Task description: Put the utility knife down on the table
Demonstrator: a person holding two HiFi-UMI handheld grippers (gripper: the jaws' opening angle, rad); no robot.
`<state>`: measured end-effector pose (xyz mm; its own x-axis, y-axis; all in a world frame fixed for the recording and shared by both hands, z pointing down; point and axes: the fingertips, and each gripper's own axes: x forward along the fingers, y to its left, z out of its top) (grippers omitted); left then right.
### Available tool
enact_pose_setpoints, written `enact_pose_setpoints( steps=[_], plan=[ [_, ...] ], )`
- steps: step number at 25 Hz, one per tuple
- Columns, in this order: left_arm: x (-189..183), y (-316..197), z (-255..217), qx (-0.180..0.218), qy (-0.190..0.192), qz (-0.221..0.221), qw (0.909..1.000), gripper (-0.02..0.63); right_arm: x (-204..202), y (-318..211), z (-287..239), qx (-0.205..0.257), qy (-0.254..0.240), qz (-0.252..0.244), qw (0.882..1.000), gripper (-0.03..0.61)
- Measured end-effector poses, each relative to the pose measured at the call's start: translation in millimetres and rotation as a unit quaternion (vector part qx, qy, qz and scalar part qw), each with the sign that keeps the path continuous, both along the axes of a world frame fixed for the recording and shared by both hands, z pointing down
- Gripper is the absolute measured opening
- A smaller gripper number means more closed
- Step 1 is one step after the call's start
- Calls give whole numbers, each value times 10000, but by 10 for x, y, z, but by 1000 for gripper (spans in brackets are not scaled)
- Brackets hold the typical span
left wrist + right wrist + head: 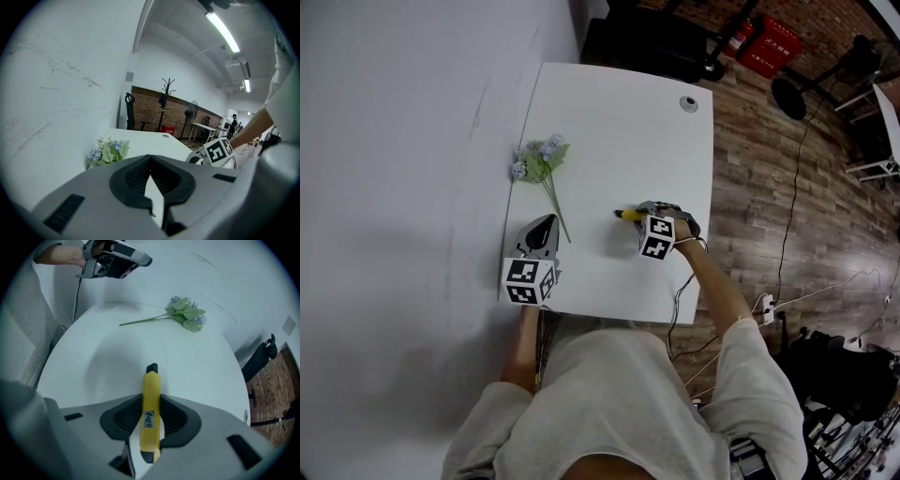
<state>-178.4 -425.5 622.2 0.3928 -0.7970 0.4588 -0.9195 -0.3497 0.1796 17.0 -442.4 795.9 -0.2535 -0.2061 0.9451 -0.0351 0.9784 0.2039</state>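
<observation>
A yellow utility knife [150, 408] with a black tip is clamped between the black pads of my right gripper [151, 401], tip pointing away and down toward the white table [197, 366]. From the head view the knife [627, 215] sticks out to the left of the right gripper [639, 214], low over the table's right half [619, 112]. I cannot tell if its tip touches the surface. My left gripper [549, 221] rests at the table's near left with its jaws together and nothing in them; the left gripper view shows its pads [136, 176] meeting at the tip.
A small bunch of pale blue artificial flowers [542, 159] lies at the table's left side by the white wall, stem toward the left gripper. A round cable grommet [688, 103] sits in the far right corner. Wooden floor and cables lie to the right.
</observation>
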Motion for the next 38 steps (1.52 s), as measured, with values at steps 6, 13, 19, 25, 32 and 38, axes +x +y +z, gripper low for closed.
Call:
enact_pose_setpoints(
  steps=[6,13,19,25,32,38],
  plan=[
    [-31,-14,8,16,4,-11,10000,6,-29,-1,18,-93,-38,-12,9999,114],
    [-13,-9,-35,54,-21,-1,10000,6,-15,-47,9,-73,-93,83,9999,143],
    [-12,-9,-117,127,-65,5,9999,6,18,-103,-68,-47,-160,235,9996,225],
    [61,-25,-188,193,-81,100,9997,6,50,-126,-322,99,-690,820,9942,190],
    [215,-88,-277,301,-81,269,9992,6,186,-184,-729,231,-1750,2104,9616,106],
    [312,-130,-385,408,-101,355,9985,6,405,-214,-1080,387,-2607,3090,9138,32]
  ],
)
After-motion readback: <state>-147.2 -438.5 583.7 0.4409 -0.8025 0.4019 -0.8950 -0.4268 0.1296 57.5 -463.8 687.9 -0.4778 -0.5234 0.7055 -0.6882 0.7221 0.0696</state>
